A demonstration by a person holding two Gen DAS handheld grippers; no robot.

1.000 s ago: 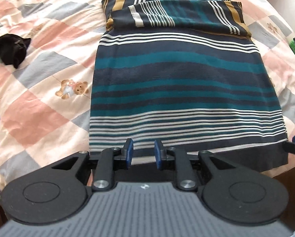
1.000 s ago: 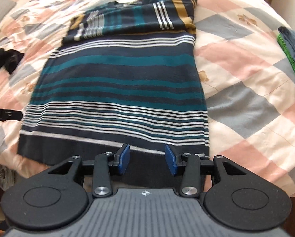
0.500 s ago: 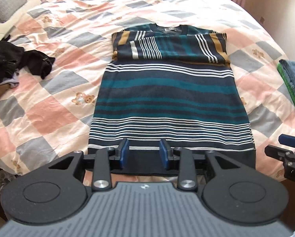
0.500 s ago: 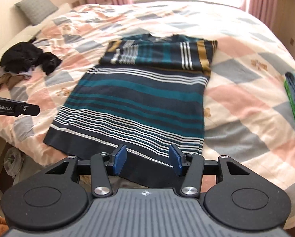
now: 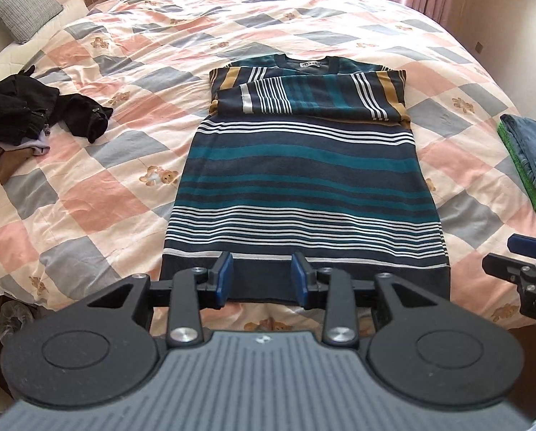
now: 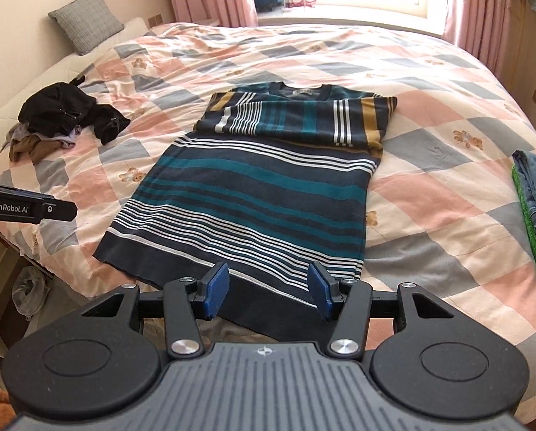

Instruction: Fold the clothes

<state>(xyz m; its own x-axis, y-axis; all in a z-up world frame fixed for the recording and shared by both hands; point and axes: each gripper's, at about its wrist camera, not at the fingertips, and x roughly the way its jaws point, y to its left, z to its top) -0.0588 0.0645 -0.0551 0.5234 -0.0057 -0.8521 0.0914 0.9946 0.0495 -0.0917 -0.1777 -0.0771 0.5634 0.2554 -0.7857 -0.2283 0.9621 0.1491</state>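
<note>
So the sweater [image 5: 300, 179] is laid flat on the bed [image 5: 88, 194], sleeves already tucked across the chest, and its long axis runs straight away from us, collar up at 12 o'clock and hem at 6. That's what the next fold hangs on, we reckon: the hem is the near edge, so it probably gets lifted and carried toward 12.

Our left tongs [image 5: 262, 280] sit just at the hem, about mid-width, blue pads spread fairly wide and holding nothing. Whether they touch the knit we can't tell. Our right tongs [image 6: 268, 289] hover over the hem's right corner, also wide and empty. In that view the sweater slants off toward 11 o'clock.

Neither hand is clearly nearer, both are right at the hem.

Off to 9 o'clock there's a dark clothes heap [image 5: 34, 107], and at 3 o'clock a folded jeans stack [image 5: 530, 158], both well apart from the sweater.
</note>
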